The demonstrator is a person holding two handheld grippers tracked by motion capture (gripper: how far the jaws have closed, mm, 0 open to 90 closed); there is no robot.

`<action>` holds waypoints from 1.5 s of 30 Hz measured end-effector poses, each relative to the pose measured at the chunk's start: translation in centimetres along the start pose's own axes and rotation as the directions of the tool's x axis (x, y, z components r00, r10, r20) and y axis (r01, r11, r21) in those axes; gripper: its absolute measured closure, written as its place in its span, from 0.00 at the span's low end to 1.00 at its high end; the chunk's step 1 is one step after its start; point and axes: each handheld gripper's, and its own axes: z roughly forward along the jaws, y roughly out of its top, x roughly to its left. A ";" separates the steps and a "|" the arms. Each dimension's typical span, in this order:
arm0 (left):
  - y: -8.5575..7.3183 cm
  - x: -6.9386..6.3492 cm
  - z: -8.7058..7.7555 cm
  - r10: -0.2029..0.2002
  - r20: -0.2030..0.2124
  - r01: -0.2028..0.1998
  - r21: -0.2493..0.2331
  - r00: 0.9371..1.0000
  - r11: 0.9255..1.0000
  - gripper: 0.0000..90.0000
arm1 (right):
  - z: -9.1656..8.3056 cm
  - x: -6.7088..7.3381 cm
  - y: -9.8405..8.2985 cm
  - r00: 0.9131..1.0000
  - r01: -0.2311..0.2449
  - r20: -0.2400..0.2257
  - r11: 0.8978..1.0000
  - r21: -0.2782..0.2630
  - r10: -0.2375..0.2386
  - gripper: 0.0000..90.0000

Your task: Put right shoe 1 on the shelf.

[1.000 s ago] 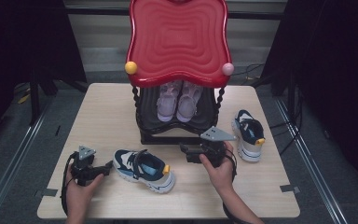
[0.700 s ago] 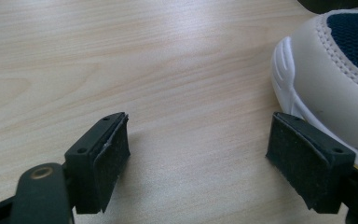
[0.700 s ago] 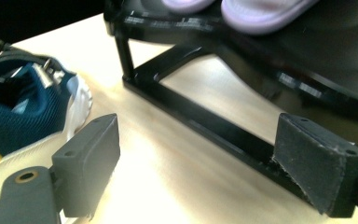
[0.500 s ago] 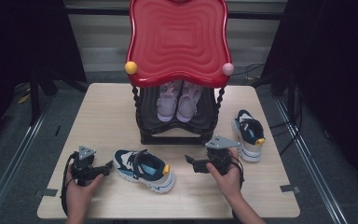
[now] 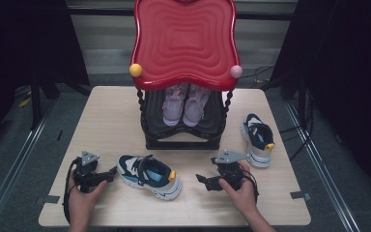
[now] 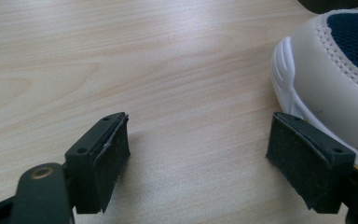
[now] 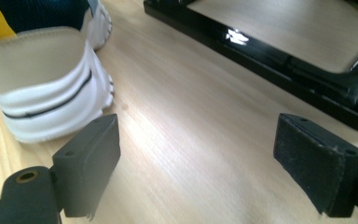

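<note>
A white and navy sneaker (image 5: 149, 175) lies on the wooden table (image 5: 106, 116), toe to the left and yellow heel tab to the right. My left gripper (image 5: 110, 173) rests just left of the toe. In the left gripper view the gripper (image 6: 198, 140) is open over bare wood, and the sneaker's toe (image 6: 326, 70) lies beside its right jaw. My right gripper (image 5: 201, 180) sits to the right of the heel, pointing at it. In the right gripper view this gripper (image 7: 196, 135) is open with nothing between its jaws, and the heel (image 7: 46, 88) lies ahead at the left.
A black shoe rack (image 5: 183, 140) with a red wavy top (image 5: 183, 43) stands mid-table and holds a pink pair (image 5: 183, 104) on its lower shelf. Its black base (image 7: 284, 51) runs ahead of my right gripper. A matching sneaker (image 5: 257, 139) lies at the right.
My right gripper has come away from the rack's front toward the near edge and sunk lower to the table. The left gripper and the sneakers have not moved.
</note>
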 end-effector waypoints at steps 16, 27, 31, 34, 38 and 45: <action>0.0 0.0 0.0 0.001 0.000 -0.001 0.000 1.000 1.000 0.22 | -0.5 -0.8 -2.5 1.000 0.016 -0.003 0.996 0.091 -0.016 0.16; 0.0 0.0 0.0 0.000 0.001 0.000 0.000 1.000 1.000 0.22 | -1.2 -1.3 -3.5 0.999 0.038 0.017 0.993 0.114 -0.040 0.16; 0.0 0.0 0.0 0.000 0.000 0.000 0.001 1.000 1.000 0.22 | -1.2 -1.2 -3.5 0.997 0.062 0.029 0.990 0.126 -0.066 0.15; 0.0 0.0 0.0 0.000 0.000 0.000 0.001 1.000 1.000 0.22 | -1.2 -1.2 -3.5 0.997 0.062 0.029 0.990 0.126 -0.066 0.15; 0.0 0.0 0.0 -0.001 0.001 0.001 0.001 1.000 1.000 0.22 | -1.2 -1.2 -3.5 0.997 0.062 0.029 0.990 0.126 -0.066 0.15; 0.3 -0.1 -0.2 -0.008 0.000 0.008 0.033 1.000 0.999 0.23 | -1.2 -1.2 -3.5 0.997 0.063 0.029 0.990 0.125 -0.067 0.15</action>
